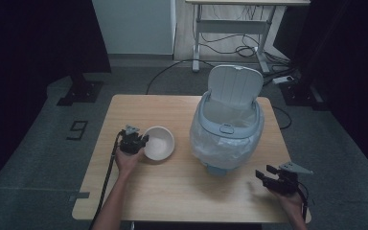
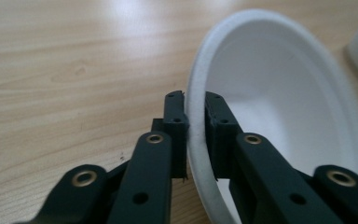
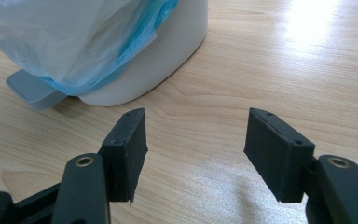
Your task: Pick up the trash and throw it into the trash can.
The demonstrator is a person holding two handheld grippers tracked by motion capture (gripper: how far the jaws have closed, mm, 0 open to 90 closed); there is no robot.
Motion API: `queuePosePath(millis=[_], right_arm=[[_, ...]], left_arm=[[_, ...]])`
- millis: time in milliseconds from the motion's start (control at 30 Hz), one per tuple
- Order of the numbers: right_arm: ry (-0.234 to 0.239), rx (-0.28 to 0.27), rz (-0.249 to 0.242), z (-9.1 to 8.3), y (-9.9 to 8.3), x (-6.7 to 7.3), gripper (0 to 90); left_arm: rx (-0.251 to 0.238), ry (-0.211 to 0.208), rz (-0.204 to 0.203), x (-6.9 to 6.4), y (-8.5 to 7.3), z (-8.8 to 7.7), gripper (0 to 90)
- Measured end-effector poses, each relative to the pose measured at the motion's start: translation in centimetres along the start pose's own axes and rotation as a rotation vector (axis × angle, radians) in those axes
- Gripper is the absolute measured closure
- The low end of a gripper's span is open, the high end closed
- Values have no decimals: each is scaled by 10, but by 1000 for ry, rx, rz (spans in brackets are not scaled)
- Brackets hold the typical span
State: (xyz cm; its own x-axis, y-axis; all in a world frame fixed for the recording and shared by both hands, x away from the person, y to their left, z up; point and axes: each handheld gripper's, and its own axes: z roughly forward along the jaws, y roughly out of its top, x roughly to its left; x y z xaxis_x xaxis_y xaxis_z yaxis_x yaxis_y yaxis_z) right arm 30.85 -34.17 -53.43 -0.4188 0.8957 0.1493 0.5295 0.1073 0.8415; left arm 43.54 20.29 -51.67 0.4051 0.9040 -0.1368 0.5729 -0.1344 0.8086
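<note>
The left hand-held gripper [image 2: 195, 109] clamps the thin rim of a round, smooth white bowl [image 2: 279, 93] on the wood-grain surface [image 2: 65, 70]; the right hand-held gripper [image 3: 196, 135] stands apart

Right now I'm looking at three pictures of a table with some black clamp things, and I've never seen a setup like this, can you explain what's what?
There is no robot here. A person sits at a wooden table and holds a hand-operated tool with two black jaws in each hand.

The high view looks down from above the person's side of the table. The other two pictures come from small cameras riding on the tools, looking along their jaws.

On the table stand a white bowl and a pale bin, lined with a plastic bag, its lid flipped up.

The left gripper is shut on the bowl's rim, one jaw outside and one inside. The bowl looks empty.

The right gripper is open and holds nothing; it is near the bin's base, over bare wood.
</note>
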Motion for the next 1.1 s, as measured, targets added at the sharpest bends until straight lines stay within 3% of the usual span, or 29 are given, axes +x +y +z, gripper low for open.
queuePosePath(millis=[100, 267, 600, 767, 900, 1100], right_arm=[[-1, 1, -9, 0, 0, 0, 383], [-2, -4, -2, -2, 0, -1, 383], [0, -4, 6, -3, -1, -5, 383], [-1, -11, 10, -5, -1, -6, 383], [-2, -8, 8, -5, -1, -6, 383], [-2, -4, 10, -5, -1, -7, 383]], left_arm=[[-17, -2, 25, -4, 2, -5, 833], [-29, -25, 17, -7, 3, -9, 833], [-47, -41, 49, -17, 8, -26, 833], [-77, -51, 41, -20, 12, -37, 833], [-119, -84, 14, -22, 16, -48, 833], [-150, -95, 18, -25, 21, -59, 832]])
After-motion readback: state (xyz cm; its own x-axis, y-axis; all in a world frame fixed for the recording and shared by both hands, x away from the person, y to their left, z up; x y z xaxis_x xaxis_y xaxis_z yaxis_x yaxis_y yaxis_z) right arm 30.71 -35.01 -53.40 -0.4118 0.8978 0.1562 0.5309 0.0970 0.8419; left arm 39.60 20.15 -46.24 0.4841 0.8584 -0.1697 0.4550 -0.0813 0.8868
